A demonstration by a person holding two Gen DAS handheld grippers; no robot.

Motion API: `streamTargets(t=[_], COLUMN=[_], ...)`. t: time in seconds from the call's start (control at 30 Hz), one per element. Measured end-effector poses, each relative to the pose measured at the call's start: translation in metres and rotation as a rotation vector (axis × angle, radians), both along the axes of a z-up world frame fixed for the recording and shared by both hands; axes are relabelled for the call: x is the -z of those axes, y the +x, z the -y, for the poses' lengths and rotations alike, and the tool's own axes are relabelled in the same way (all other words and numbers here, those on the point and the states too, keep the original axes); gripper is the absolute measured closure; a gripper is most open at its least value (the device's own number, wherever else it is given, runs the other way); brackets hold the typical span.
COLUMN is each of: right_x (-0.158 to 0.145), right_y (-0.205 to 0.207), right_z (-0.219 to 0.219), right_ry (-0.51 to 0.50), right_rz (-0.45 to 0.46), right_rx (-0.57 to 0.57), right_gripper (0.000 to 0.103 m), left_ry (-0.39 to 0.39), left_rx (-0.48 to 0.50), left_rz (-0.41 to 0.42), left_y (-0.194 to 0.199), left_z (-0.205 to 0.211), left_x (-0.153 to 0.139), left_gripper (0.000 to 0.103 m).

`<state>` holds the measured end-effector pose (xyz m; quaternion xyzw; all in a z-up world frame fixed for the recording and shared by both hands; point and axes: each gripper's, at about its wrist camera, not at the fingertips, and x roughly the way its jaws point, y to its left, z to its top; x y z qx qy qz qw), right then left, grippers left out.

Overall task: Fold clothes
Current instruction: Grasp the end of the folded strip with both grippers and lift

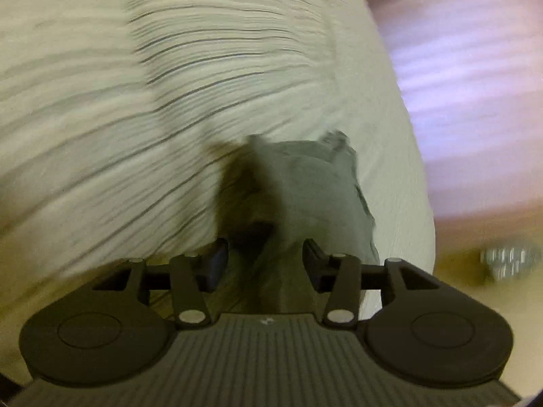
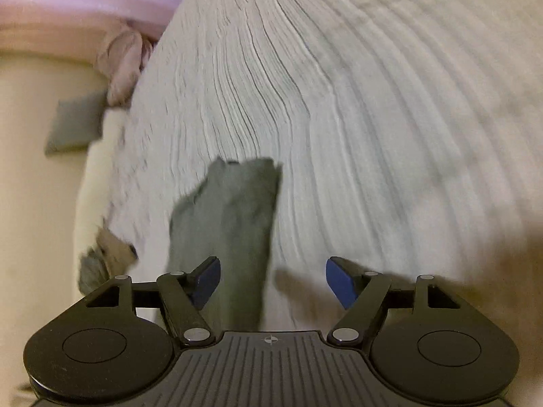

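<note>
A grey-green garment (image 1: pixel 315 190) hangs in front of my left gripper (image 1: pixel 264 261) above a pale ribbed bedspread (image 1: pixel 169 84). The left jaws stand partly apart with cloth running down between them; the view is blurred and any grip is unclear. In the right wrist view the same grey-green garment (image 2: pixel 230 224) hangs down past the left finger (image 2: pixel 203 281) of my right gripper (image 2: pixel 271 281). The right jaws are wide open and hold nothing.
The ribbed bedspread (image 2: pixel 373 118) fills both views. Pink striped bedding (image 1: pixel 468 84) lies at the right. A pinkish cloth (image 2: pixel 124 64), a grey folded piece (image 2: pixel 74 129) and a small crumpled cloth (image 2: pixel 105 257) lie at the bed's left edge. A shiny object (image 1: pixel 505 263) sits low right.
</note>
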<state>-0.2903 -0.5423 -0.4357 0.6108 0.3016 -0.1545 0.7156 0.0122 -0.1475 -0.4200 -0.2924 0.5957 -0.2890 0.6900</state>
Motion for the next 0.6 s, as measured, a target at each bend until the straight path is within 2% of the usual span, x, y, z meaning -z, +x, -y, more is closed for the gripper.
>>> streamTargets(t=[0.07, 0.1, 0.13, 0.17, 0.2, 0.27, 0.37, 0.47, 0.53, 0.6], right_x=[0.013, 0.018, 0.021, 0.025, 0.026, 0.015, -0.005, -0.017, -0.020, -0.027], right_y=[0.015, 0.021, 0.027, 0.031, 0.032, 0.019, -0.008, -0.034, -0.045, -0.049], right_z=[0.004, 0.005, 0.006, 0.006, 0.006, -0.005, -0.026, -0.061, -0.078, -0.079], right_ry=[0.030, 0.040, 0.046, 0.056, 0.053, 0.019, -0.031, -0.002, 0.007, -0.040], right_rz=[0.032, 0.047, 0.049, 0.034, 0.025, 0.026, 0.020, -0.044, -0.107, -0.198], right_rx=[0.025, 0.034, 0.039, 0.043, 0.048, 0.072, 0.115, 0.103, 0.031, -0.054], right_gripper=[0.032, 0.038, 0.083, 0.100, 0.101, 0.101, 0.101, 0.101, 0.100, 0.096], left_ry=[-0.020, -0.028, -0.033, -0.033, -0.029, 0.001, -0.011, 0.017, 0.053, 0.069], left_rx=[-0.053, -0.067, -0.067, -0.052, -0.031, 0.047, 0.143, 0.208, 0.242, 0.250], left_rz=[0.004, 0.009, 0.020, 0.033, 0.048, 0.091, 0.169, 0.246, 0.242, 0.229], left_y=[0.000, 0.002, 0.006, 0.010, 0.015, 0.026, 0.043, 0.063, 0.077, 0.079], left_z=[-0.001, 0.000, 0.003, 0.007, 0.011, 0.020, 0.030, 0.036, 0.042, 0.034], left_x=[0.004, 0.005, 0.006, 0.005, 0.004, 0.000, -0.017, -0.030, -0.032, -0.035], left_gripper=[0.065, 0.066, 0.072, 0.084, 0.089, 0.092, 0.093, 0.092, 0.088, 0.077])
